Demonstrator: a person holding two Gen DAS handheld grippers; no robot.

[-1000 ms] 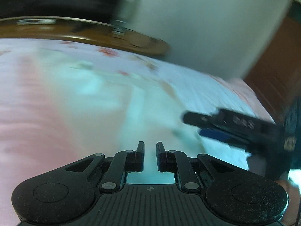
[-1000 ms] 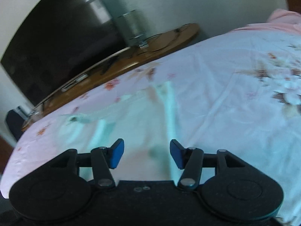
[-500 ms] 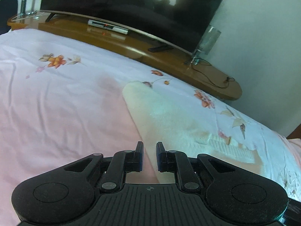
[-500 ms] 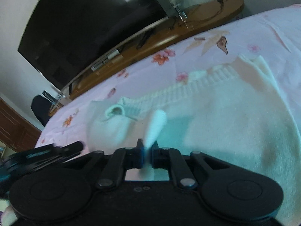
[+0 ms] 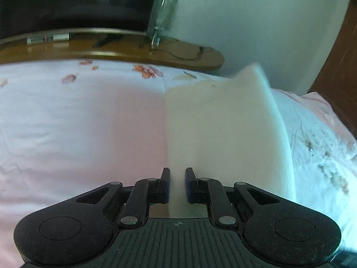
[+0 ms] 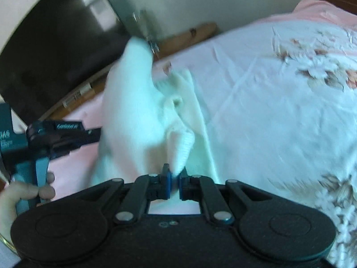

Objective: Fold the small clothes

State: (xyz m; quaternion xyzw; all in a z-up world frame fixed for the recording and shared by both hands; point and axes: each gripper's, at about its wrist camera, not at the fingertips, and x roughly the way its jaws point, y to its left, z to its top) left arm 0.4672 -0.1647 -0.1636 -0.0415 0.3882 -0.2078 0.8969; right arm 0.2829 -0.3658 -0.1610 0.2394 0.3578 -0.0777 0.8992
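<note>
A small white knit sweater [image 5: 225, 129] lies on the floral bed sheet [image 5: 78, 120], partly lifted. My left gripper [image 5: 177, 176] is shut on its edge, with cloth running between the jaws. In the right wrist view the sweater [image 6: 131, 102] rises in a peak. My right gripper [image 6: 175, 176] is shut on a ribbed cuff or hem [image 6: 185, 147] of it. The left gripper [image 6: 67, 131] shows at the left of that view, touching the raised cloth.
A wooden TV bench [image 5: 133, 53] with a dark TV [image 5: 73, 2] and a glass object [image 5: 161, 17] runs along the bed's far side. A pale wall [image 5: 256, 22] is behind. A pink cloth [image 6: 316, 11] lies at the far right of the bed.
Both grippers have lifted the sweater off the sheet; it now stands up in a peak. The left gripper now holds cloth between its jaws, where half a second ago none showed there.
</note>
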